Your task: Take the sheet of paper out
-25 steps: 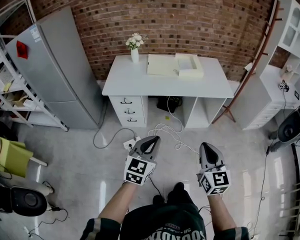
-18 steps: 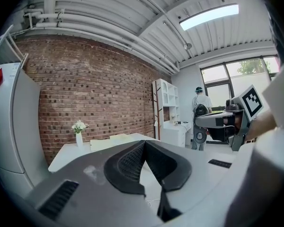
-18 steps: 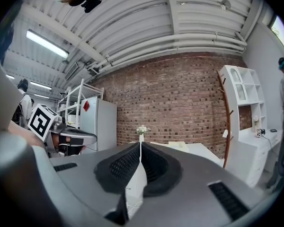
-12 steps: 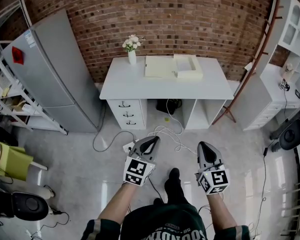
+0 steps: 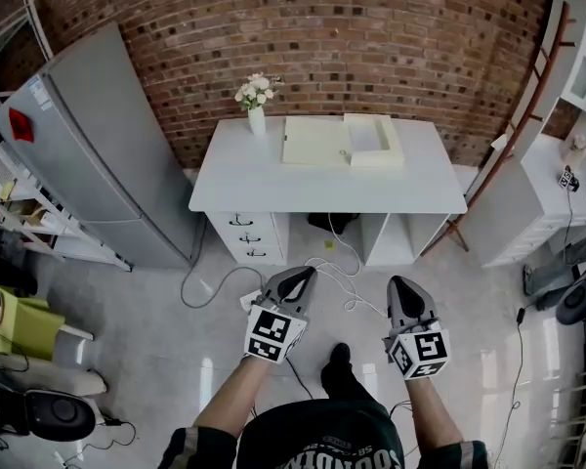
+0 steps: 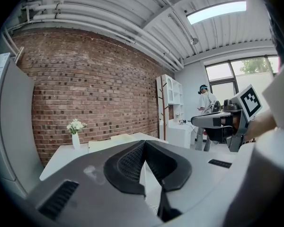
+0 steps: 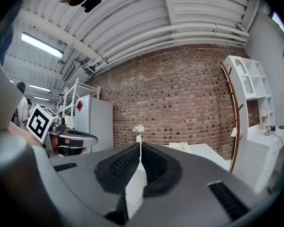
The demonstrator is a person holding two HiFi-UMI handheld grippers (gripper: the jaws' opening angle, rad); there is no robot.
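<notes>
On the white desk against the brick wall lie a flat cream folder and, at its right, an open cream box; no separate sheet of paper can be made out. My left gripper and right gripper are held side by side over the floor, well short of the desk and pointing towards it. Both are shut with nothing between the jaws. In the left gripper view the closed tips point at the desk; the right gripper view shows its tips pressed together.
A vase of white flowers stands at the desk's back left. The desk has drawers under its left side, and cables trail on the floor before it. A grey fridge stands left, white shelving right.
The desk has come nearer and larger in the head view. Both grippers stay shut and side by side, carried forward over the floor.
</notes>
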